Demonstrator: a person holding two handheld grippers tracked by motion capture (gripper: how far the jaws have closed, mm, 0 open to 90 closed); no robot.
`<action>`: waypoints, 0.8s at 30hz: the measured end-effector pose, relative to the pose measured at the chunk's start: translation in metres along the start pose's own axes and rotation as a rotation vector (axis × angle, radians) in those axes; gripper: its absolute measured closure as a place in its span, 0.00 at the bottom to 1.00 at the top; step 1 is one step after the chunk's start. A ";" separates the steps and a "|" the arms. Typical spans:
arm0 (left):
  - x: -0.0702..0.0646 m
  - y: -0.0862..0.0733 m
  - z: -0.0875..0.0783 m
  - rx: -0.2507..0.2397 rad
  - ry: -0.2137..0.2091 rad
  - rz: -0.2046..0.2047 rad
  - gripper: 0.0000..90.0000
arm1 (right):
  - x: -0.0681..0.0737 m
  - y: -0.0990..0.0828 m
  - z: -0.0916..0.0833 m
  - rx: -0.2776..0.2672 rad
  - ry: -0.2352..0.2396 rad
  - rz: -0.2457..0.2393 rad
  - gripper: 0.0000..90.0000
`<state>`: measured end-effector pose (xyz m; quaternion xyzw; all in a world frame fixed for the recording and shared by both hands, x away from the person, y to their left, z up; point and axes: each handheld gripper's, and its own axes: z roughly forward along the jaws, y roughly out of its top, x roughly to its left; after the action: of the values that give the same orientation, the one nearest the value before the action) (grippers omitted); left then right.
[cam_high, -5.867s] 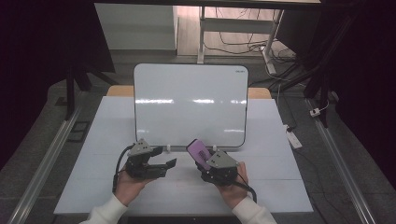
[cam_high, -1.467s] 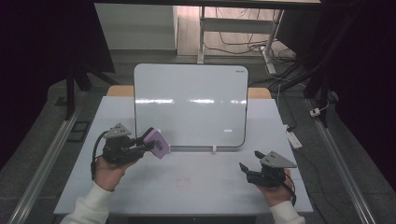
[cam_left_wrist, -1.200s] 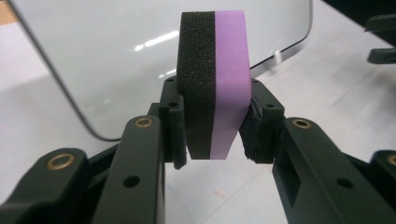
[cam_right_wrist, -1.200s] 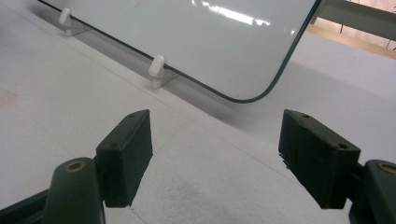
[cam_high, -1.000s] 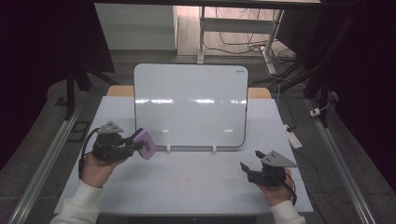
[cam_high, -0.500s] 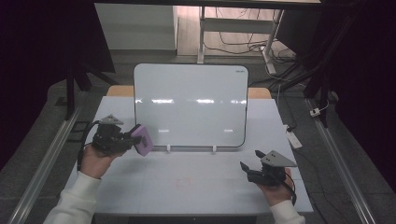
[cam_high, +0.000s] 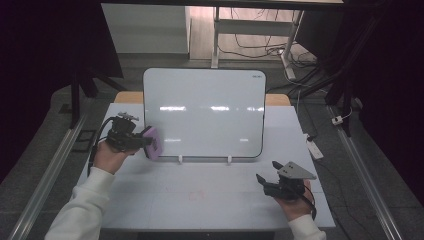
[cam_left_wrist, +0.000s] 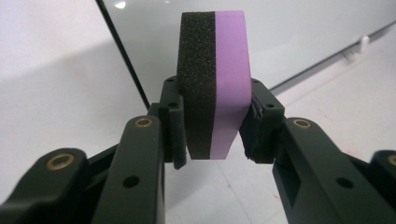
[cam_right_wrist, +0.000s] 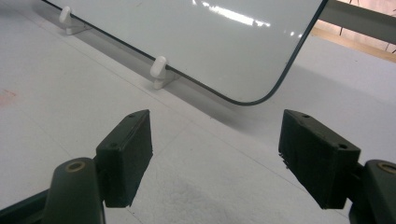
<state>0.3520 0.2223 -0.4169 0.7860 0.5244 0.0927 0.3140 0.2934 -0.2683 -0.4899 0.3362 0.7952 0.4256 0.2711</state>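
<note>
Near the desk's front right corner, the right gripper (cam_high: 270, 181) rests low over the white desk (cam_high: 210, 200), its two black jaws standing well apart with nothing between them. Faint red smudges (cam_high: 195, 192) mark the desk surface toward the front middle. Farther back, by the left edge, the left gripper (cam_high: 142, 142) is clamped on a thick eraser block of black foam backed with purple plastic (cam_left_wrist: 213, 93), held just beside the lower left corner of the upright white rounded-corner whiteboard (cam_high: 205, 112), which stands on small white feet (cam_high: 229, 159) across the desk's back half.
</note>
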 end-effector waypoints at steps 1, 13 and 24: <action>0.001 0.001 0.001 -0.001 -0.003 -0.005 0.71 | 0.000 0.000 0.000 0.000 0.000 0.000 0.28; -0.006 0.020 0.019 -0.051 0.022 -0.038 0.70 | 0.001 0.000 0.000 -0.001 -0.004 -0.005 0.28; -0.020 0.023 0.030 -0.069 0.089 -0.017 0.70 | 0.000 -0.001 0.001 0.003 -0.009 -0.006 0.28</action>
<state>0.3753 0.1871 -0.4236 0.7652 0.5410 0.1431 0.3182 0.2937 -0.2680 -0.4911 0.3359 0.7956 0.4223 0.2754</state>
